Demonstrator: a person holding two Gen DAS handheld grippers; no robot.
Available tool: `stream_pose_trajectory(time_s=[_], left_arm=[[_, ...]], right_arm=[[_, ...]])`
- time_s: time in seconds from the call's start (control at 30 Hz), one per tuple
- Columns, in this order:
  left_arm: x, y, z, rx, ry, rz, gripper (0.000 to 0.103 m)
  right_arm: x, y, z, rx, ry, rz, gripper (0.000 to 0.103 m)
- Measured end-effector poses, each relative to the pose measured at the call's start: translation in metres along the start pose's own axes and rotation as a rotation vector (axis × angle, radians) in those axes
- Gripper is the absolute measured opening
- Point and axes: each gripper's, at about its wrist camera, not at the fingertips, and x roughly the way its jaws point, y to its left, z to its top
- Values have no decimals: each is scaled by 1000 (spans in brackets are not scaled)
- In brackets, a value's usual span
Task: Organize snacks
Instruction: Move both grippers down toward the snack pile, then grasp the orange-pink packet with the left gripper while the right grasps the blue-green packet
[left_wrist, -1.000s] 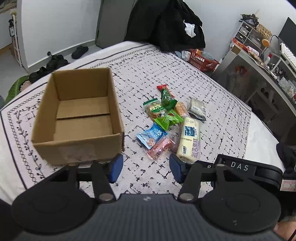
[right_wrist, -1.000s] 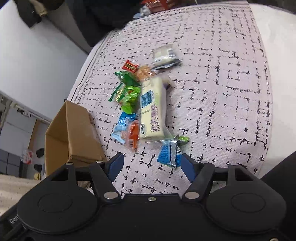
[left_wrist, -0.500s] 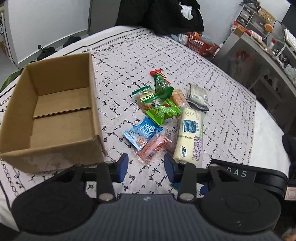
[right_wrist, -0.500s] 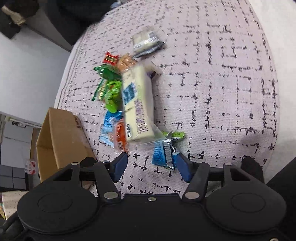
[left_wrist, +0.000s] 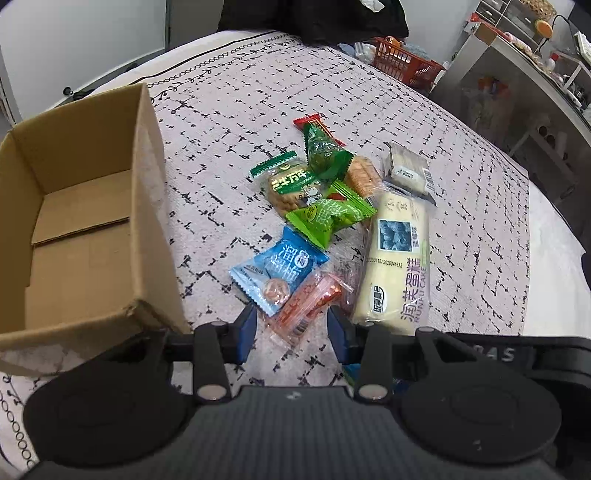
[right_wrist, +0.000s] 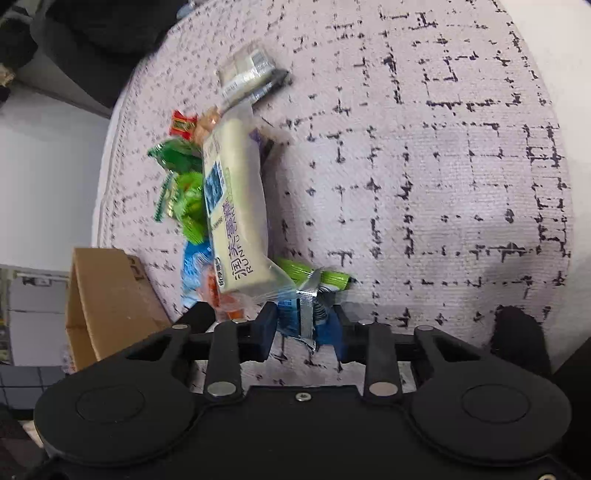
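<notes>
Snacks are lying in a loose pile on the patterned bedspread (left_wrist: 229, 110), just right of the open cardboard box (left_wrist: 85, 221), which is sitting empty.

Left gripper (left_wrist: 291, 328): fingers spread, straddling the near end of the clear red-and-orange packet (left_wrist: 310, 306); pads are not visibly pressing it. The blue packet (left_wrist: 280, 269) is overlapping that packet's left side, and the long cream cake bar (left_wrist: 400, 258) is lying just to its right. Green wrappers (left_wrist: 328, 218) and a biscuit pack (left_wrist: 291, 188) are sitting further back.

Right gripper (right_wrist: 304, 325): fingers are bracketing a small blue-and-silver foil packet (right_wrist: 303, 314) at the cake bar's near end; whether the pads are touching it, I cannot tell
</notes>
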Motion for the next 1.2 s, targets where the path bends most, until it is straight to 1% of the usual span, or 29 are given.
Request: stream_pose_trajectory(time_s=[0.13, 0.27, 0.43, 0.5, 0.53, 0.57, 0.6, 0.73, 0.8, 0.87, 0.9, 0.93, 0.97, 1.0, 1.03, 1.1, 1.13, 1.2], left_arm=[[12, -3, 2, 4, 8, 1, 41], [20, -9, 3, 20, 10, 0, 41], [26, -12, 4, 29, 7, 5, 41], [27, -11, 4, 25, 8, -7, 27], [28, -11, 4, 20, 15, -7, 25], [28, -10, 4, 16, 16, -5, 20], [27, -10, 4, 13, 17, -4, 17], [15, -7, 4, -11, -6, -6, 16], [8, -7, 4, -17, -19, -11, 16], [3, -6, 4, -26, -26, -10, 16], [0, -6, 4, -28, -30, -5, 16], [-3, -5, 4, -32, -32, -3, 16], [-5, -5, 4, -37, -34, -3, 16], [-8, -4, 3, -44, -37, -5, 16], [-12, -3, 3, -52, -40, -7, 16], [-18, -2, 2, -62, -49, -9, 16], [-21, -2, 2, -67, -53, -9, 16], [-26, 0, 0, -78, -58, -11, 16]], right_arm=[[-2, 0, 0, 4, -29, 27, 25], [-9, -2, 2, 13, -68, 51, 23], [-13, -4, 2, 10, -85, 82, 18], [-15, -4, 2, 6, -88, 102, 15], [-16, -4, 1, 3, -91, 109, 14], [-18, -4, 0, -1, -95, 117, 12], [-18, -3, 0, -4, -98, 128, 0], [-24, -3, -4, -23, -113, 161, 0], [-26, -4, -4, -27, -111, 154, 0], [-24, -5, -4, -15, -76, 112, 6], [-22, -7, -3, -1, -56, 85, 14], [-19, -9, -2, 10, -39, 65, 31], [-20, -9, -2, 5, -40, 64, 38], [-20, -8, -2, -13, -48, 68, 51], [-21, -6, -2, -33, -59, 49, 60], [-22, -3, -3, -51, -74, -21, 67], [-21, -3, -3, -51, -71, -40, 67], [-22, -3, -4, -64, -70, -30, 66]])
